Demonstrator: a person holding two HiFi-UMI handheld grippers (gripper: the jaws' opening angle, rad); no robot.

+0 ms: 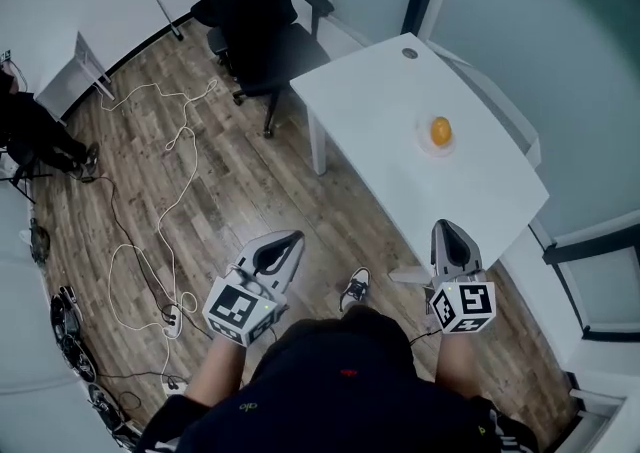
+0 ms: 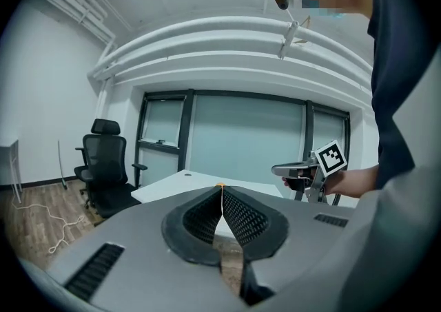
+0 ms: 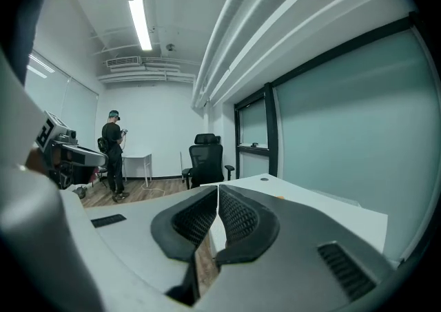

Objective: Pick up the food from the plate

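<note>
- Currently, head view: the food (image 1: 441,129), a round orange item, rests on its plate (image 1: 436,149) toward the right edge of the white worktop (image 1: 390,106). The left gripper (image 1: 293,238) and right gripper (image 1: 446,227) hang near the person, well apart from it. Judged progress: approach and pickup both remain.
- Left gripper view: fingers (image 2: 241,217) pressed together, nothing between.
- Right gripper view: fingers (image 3: 234,215) pressed together, empty.
- Writing: none readable; marker cubes (image 1: 463,307) carry square patterns only.

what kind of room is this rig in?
Most likely an office or small meeting room: a white table, a black swivel office chair beside it, and glazed partition walls with dark frames.
</note>
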